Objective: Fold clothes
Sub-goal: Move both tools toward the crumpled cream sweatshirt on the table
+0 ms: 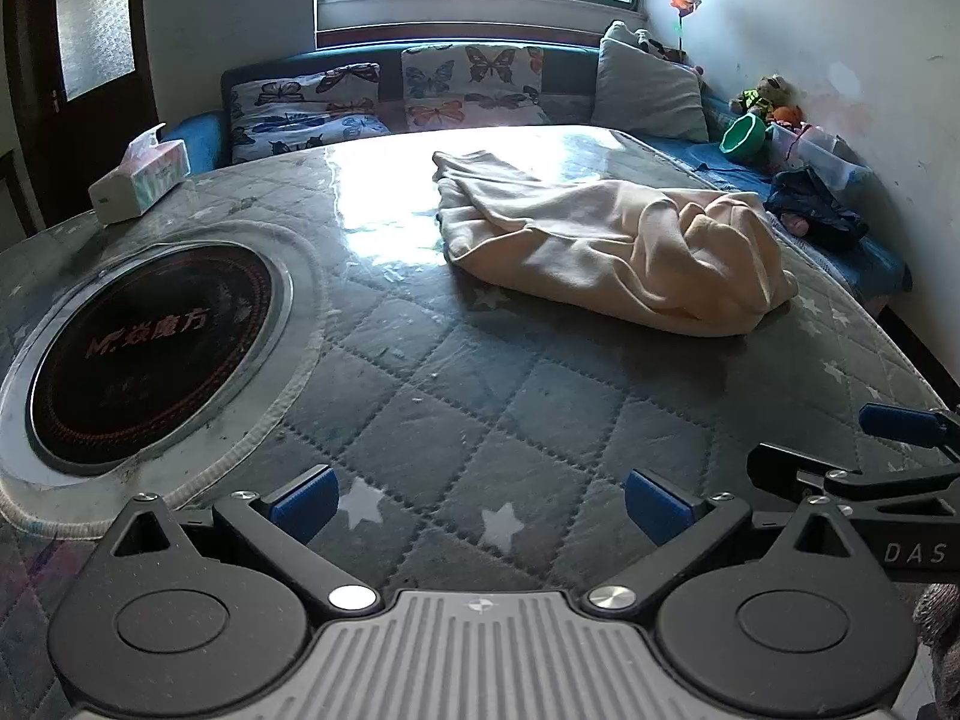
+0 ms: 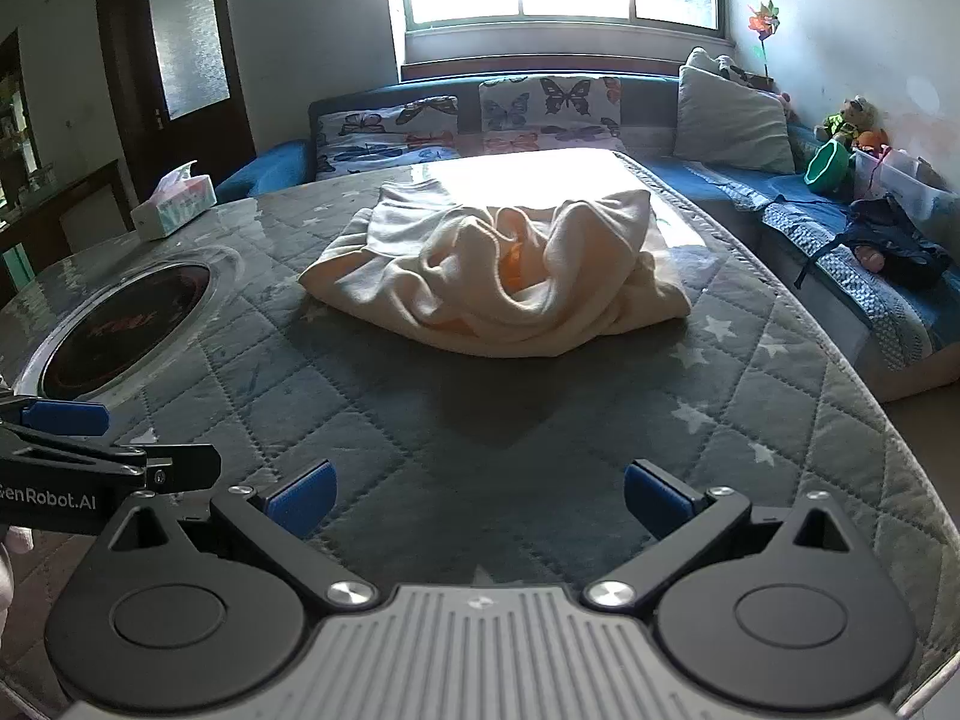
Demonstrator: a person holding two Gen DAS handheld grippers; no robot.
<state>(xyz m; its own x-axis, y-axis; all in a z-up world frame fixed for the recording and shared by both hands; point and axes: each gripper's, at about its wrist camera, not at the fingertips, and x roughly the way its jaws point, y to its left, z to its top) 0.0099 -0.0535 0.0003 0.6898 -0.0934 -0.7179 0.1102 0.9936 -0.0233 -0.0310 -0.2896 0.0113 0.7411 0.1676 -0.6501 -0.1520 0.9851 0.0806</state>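
At the far left of the bench (image 1: 420, 420), near its edge, a tissue box (image 1: 139, 180) stands with a tissue sticking up from its slot. Just in front of it a round black cooktop (image 1: 150, 348) is set into the quilted, star-printed cover, ringed by a pale border. The left hand-held gripper (image 1: 480, 504) hangs low over the near part of the bench, tilted downward, its blue pads spread as wide as they go and with nothing between them. To the right of the cooktop and well beyond both tools lies the cream garment (image 2: 498, 276), crumpled in a loose heap on the middle of the bench, one flatter end reaching toward the sunlit far side and the bunched folds toward the right. The right hand-held gripper (image 2: 477, 501) sits just beside the left one, also angled down at the bench, its pads likewise fully apart and holding nothing; the garment is well clear of it. Further right, past the bench edge, a blue sofa (image 2: 780, 192) carries a grey cushion (image 2: 732, 120), a green bowl (image 2: 828, 165) and dark clothing (image 2: 894, 240)
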